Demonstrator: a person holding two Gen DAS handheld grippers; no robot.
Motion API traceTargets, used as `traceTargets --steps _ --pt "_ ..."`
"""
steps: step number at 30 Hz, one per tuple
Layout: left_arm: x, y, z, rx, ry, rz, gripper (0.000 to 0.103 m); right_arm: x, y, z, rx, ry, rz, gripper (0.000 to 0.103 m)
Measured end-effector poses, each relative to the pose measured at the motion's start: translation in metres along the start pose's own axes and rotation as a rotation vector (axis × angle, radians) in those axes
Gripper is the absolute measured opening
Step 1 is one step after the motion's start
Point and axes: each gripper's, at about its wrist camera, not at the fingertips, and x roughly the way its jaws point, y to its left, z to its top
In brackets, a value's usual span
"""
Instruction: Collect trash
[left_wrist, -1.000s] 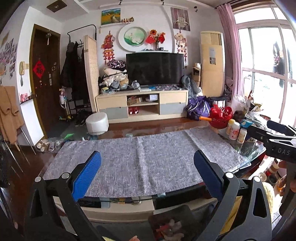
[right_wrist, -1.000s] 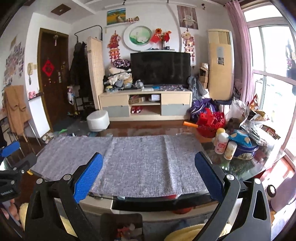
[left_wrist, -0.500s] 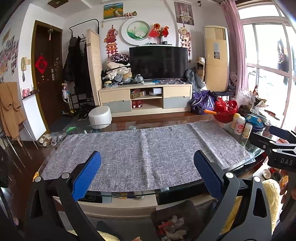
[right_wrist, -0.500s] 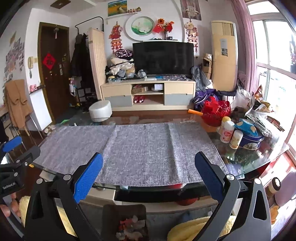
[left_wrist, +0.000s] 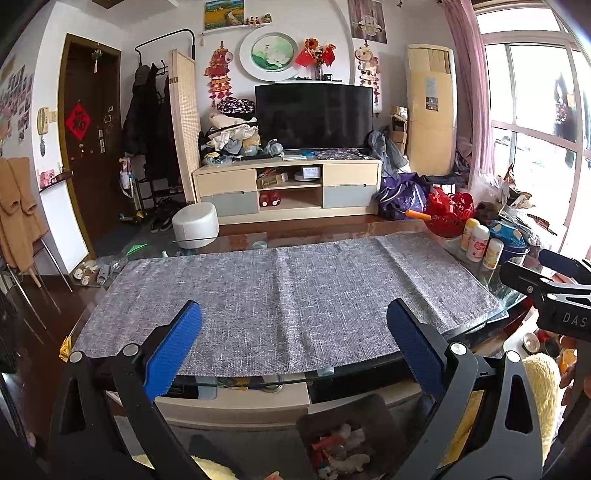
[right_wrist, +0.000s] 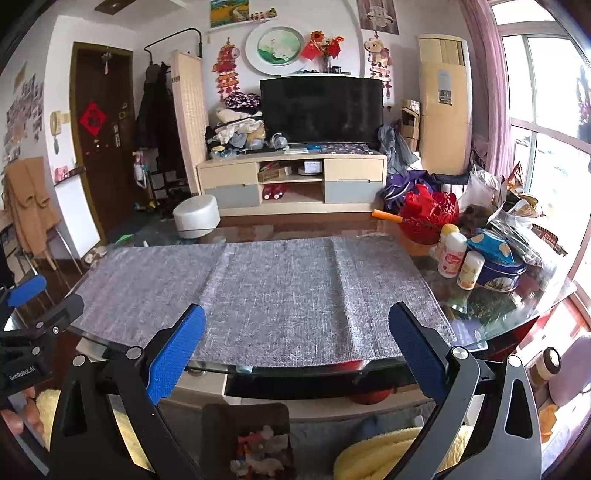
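Home living room: television (left_wrist: 313, 115), TV cabinet (left_wrist: 287, 190), coat rack (left_wrist: 149, 110)

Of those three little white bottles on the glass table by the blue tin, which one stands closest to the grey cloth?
The middle bottle, with the pink label, is closest to the grey cloth. The yellow-capped bottle is behind it, and the third bottle stands nearer the blue tin.

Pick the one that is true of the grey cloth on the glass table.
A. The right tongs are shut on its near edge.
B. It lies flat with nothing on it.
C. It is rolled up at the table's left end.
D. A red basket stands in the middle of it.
B: the grey cloth lies spread flat and bare, while the red basket and bottles stand on the glass table beside it.
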Motion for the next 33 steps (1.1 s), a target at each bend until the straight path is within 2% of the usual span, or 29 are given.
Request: traceTargets --steps 33 --pt "-0.001 -0.0037 0.0024 -0.005 -0.006 0.003 0.095 0.003 -0.0026 0.0 0.012 0.003 -0.005 0.1"
